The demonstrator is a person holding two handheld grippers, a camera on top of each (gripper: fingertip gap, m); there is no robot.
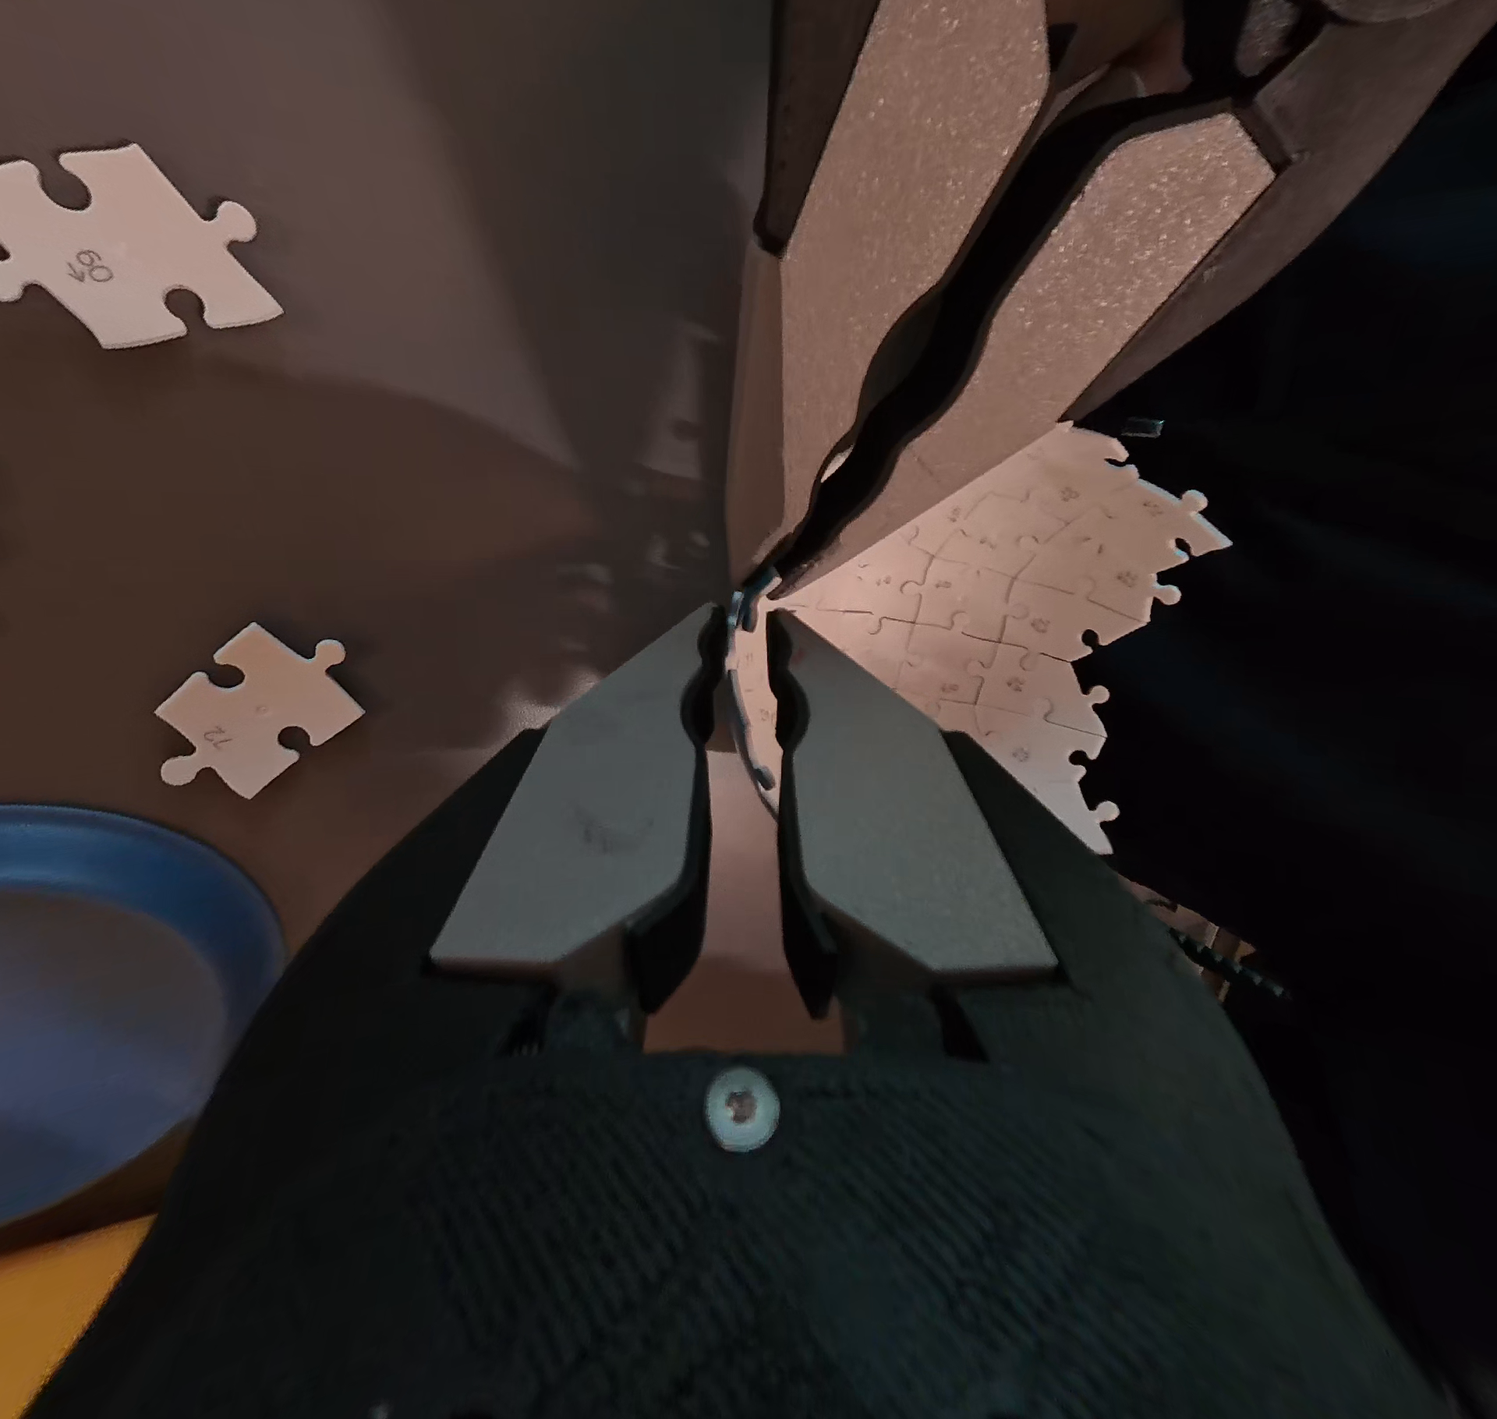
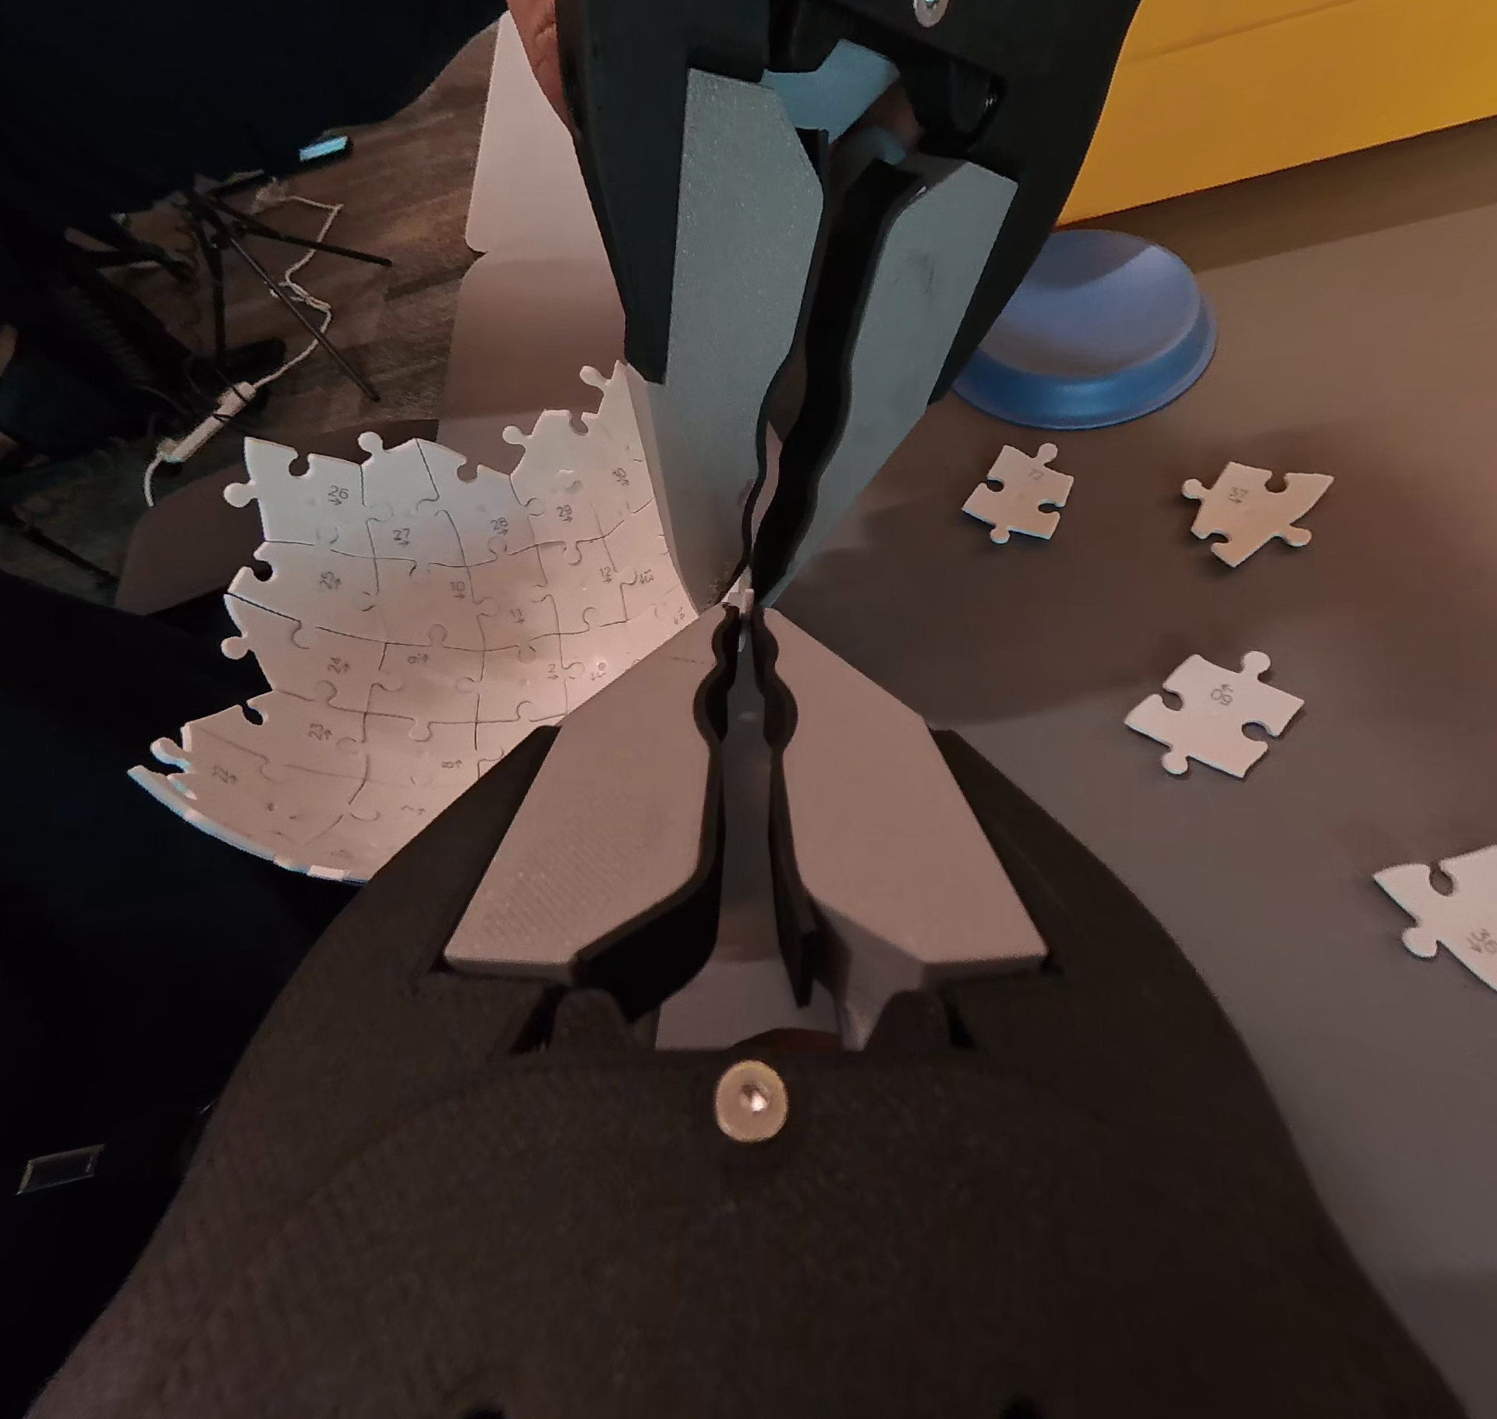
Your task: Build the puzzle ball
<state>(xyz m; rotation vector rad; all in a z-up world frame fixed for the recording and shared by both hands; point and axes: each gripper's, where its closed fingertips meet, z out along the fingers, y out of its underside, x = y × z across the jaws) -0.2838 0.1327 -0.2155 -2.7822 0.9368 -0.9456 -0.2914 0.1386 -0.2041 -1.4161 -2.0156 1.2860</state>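
The half-built puzzle ball is a white curved shell of joined pieces, held in the air; it also shows in the left wrist view. My left gripper is shut on the shell's rim, whose curved edge runs between its fingers. My right gripper is shut at the same spot on the rim, tip to tip with the left gripper, which comes down from above. In the left wrist view the right gripper comes in from the top. What exactly sits between the right tips is hidden.
Loose white pieces lie on the dark table: several to the right, two in the left wrist view. A blue dish stands beyond them before a yellow box. Floor with cables lies far left. Both grippers' tips are close together, under 4 cm apart.
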